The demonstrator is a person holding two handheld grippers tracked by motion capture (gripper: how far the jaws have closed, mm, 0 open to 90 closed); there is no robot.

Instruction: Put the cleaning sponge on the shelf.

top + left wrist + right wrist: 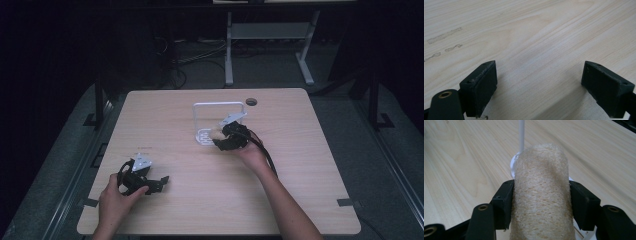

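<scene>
Here, your left claw (159,184) rests low at the near left part of the bench (300,200), held in your left hand (114,202), well apart from everything else. In the left gripper view its jaws stand wide apart with bare wood between them, and a few faint scuff marks (444,37) show on the wood farther off.

Toward the middle of the bench stands a white wire rack (210,120), its tall frame upright and its low base toward you.

Just right of the base is your right claw (218,138), held in your right hand (252,155), clamped on a pale sponge (216,133). In the right gripper view the sponge (541,192) fills the gap, both pads pressing its sides, and it points at the rack's thin white post (521,133) and base just beyond it. Whether the sponge touches the rack you cannot tell.
</scene>
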